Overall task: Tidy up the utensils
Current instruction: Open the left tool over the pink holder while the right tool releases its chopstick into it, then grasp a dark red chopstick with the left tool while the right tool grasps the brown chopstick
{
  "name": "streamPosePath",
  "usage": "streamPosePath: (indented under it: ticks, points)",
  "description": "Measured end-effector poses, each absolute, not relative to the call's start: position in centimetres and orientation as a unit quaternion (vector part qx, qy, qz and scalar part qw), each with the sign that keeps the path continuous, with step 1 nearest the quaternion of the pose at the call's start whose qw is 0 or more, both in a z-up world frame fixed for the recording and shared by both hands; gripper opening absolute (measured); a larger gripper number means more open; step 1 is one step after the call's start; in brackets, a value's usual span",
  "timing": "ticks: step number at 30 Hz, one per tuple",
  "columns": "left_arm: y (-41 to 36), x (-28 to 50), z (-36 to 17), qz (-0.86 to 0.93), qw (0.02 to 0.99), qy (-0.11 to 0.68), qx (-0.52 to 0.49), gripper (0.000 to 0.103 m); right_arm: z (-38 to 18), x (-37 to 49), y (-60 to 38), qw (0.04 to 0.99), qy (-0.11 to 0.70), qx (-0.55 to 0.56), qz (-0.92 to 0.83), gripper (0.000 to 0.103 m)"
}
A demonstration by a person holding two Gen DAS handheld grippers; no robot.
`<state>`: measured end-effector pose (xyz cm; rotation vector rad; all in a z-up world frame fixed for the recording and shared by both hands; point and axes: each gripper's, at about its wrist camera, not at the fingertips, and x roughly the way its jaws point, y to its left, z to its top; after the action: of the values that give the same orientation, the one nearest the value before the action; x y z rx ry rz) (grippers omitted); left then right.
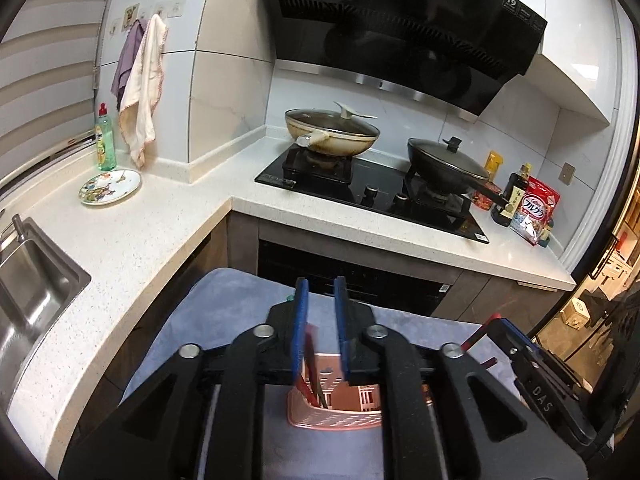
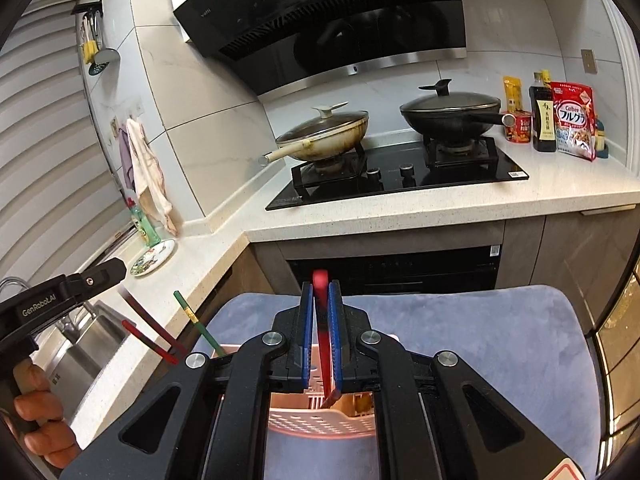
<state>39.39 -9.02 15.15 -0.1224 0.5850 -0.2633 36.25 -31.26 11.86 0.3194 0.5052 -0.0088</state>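
A pink slotted utensil holder point(image 1: 340, 404) stands on a blue-grey cloth point(image 1: 224, 320); it also shows in the right wrist view point(image 2: 320, 420). My left gripper point(image 1: 320, 296) is open above the holder, with red chopsticks point(image 1: 310, 364) standing in the holder just below its left pad. My right gripper point(image 2: 321, 300) is shut on a red chopstick point(image 2: 322, 320), held upright with its lower end inside the holder. Red, dark and green chopsticks point(image 2: 160, 332) lean out of the holder's left side. The left gripper body point(image 2: 56, 300) shows at the left of the right wrist view.
A white counter point(image 1: 160, 232) wraps around, with a steel sink point(image 1: 32, 292), a patterned plate point(image 1: 111, 187) and a green soap bottle point(image 1: 105, 140) at left. A hob point(image 1: 372, 192) carries a cream pan point(image 1: 332, 130) and a black pan point(image 1: 448, 168). Bottles and a cereal bag point(image 1: 536, 212) stand at right.
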Motion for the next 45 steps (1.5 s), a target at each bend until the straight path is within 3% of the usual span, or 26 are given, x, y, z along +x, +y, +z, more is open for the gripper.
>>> streamPosePath:
  ticks: [4, 9, 13, 20, 32, 45]
  points:
    - [-8.8, 38.7, 15.4, -0.126, 0.949, 0.283, -0.059, 0.037, 12.8, 35.2, -31.4, 0.958, 0.24, 0.157, -0.001, 0.013]
    - [-9.0, 36.9, 16.0, -0.121, 0.952, 0.277, -0.042, 0.04, 14.0, 33.3, -31.3, 0.961, 0.231, 0.154, 0.006, 0.015]
    - [-9.0, 35.2, 16.5, -0.118, 0.954, 0.274, -0.03, 0.043, 14.6, 30.9, -30.8, 0.962, 0.228, 0.149, 0.013, 0.026]
    - [-9.0, 30.5, 16.6, -0.103, 0.958, 0.268, 0.008, 0.049, 13.9, 25.5, -29.4, 0.963, 0.239, 0.119, 0.021, 0.026]
    - [-9.0, 22.7, 13.2, -0.094, 0.95, 0.292, 0.064, 0.049, 10.9, 17.2, -26.9, 0.956, 0.276, 0.094, 0.027, 0.026]
    - [-5.1, 17.2, 3.3, -0.068, 0.917, 0.385, 0.084, 0.049, 0.9, 9.2, -24.3, 0.921, 0.377, 0.094, 0.024, 0.026]
